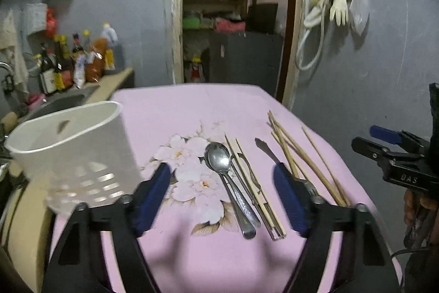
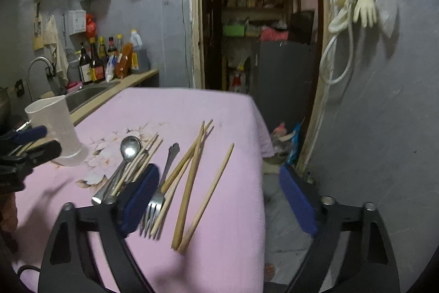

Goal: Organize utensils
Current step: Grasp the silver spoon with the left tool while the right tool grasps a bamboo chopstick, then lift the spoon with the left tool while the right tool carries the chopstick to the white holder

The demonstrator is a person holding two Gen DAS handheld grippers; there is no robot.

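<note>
White plastic, the utensil holder (image 1: 68, 144) stands at the left of the pink-clothed counter (image 1: 192, 100); light and easy to tip, so I would load it gently. My left gripper (image 1: 222, 197) hovers part-open and empty over the spoons (image 1: 219, 155): stiff, slick steel lying flat, best pinched across the handles. Beside them lies a thin pair of chopsticks (image 1: 247, 177), then a fork (image 2: 162, 183) (its tines near my right gripper's inner pad). My right gripper (image 2: 219, 197) is also fairly wide, holding nothing. Rightmost, the loose bamboo chopsticks (image 2: 192, 177) are light, rigid and prone to roll; I would grip them mid-shaft
</note>
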